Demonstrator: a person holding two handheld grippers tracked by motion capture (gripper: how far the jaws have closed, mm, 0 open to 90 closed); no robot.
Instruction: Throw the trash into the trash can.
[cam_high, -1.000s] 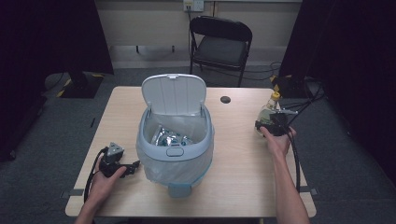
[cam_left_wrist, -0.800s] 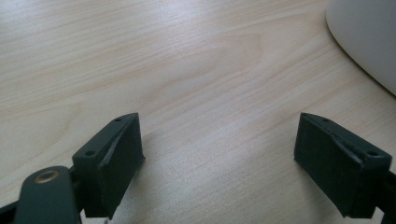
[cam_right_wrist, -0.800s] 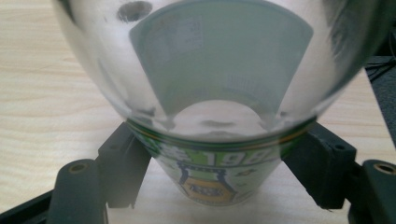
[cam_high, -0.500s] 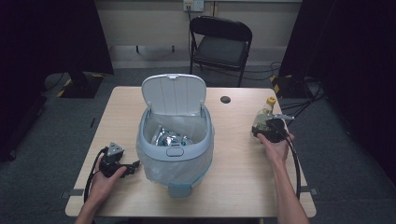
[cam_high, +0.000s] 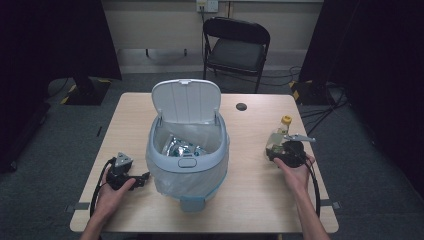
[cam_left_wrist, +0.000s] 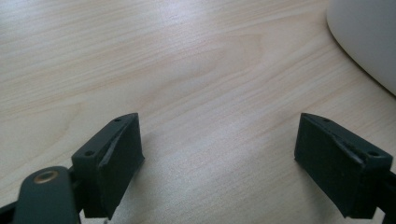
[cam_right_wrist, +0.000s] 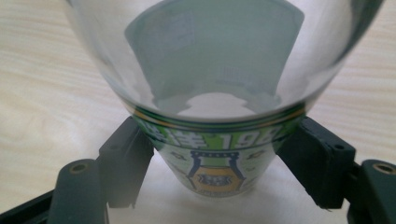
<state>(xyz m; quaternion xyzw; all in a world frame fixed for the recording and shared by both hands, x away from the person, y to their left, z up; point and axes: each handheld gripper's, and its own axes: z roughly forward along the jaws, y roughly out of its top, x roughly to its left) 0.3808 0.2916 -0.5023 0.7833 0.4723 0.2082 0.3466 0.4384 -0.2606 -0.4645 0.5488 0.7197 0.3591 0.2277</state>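
Landmark: a pale blue bin (cam_high: 187, 160) sits mid-worktop, its lid (cam_high: 186, 100) flipped up at the far side, and everything below is placed against it.
Bin contents: a clear liner hangs over the rim, and something crinkled and shiny (cam_high: 177, 149) lies inside; what it is cannot be made out from above.
Bottle: a clear bottle (cam_high: 276, 139) with a yellow cap (cam_high: 286, 120) is right of the bin, well apart from it, leaning away from the person.
Bottle close up: in the right gripper view the bottle (cam_right_wrist: 219, 93) runs off the top edge; a green and gold label band is partly readable and the rest blurs through the plastic.
Right claw: the right claw (cam_high: 280, 150) is clamped on the bottle's lower body, both jaws pressed against the label, with the right hand (cam_high: 295, 172) behind it; from above the jaws are hidden under the gripper body.
Left claw: the left claw (cam_high: 142, 179) lies just left of the bin's base, held by the left hand (cam_high: 112, 192); its jaws stand wide apart with nothing between them but bare wood.
Left gripper view: the bin's wall (cam_left_wrist: 369, 37) curves in at the top right corner, cut off by the edge.
Worktop: a light wooden worktop (cam_high: 250, 200), with a small dark round thing (cam_high: 241, 106) beyond the bin to its right, too small to identify.
Background: a black folding chair (cam_high: 235, 47) stands beyond the bin, past the far edge of the worktop; the room's sides are dark.
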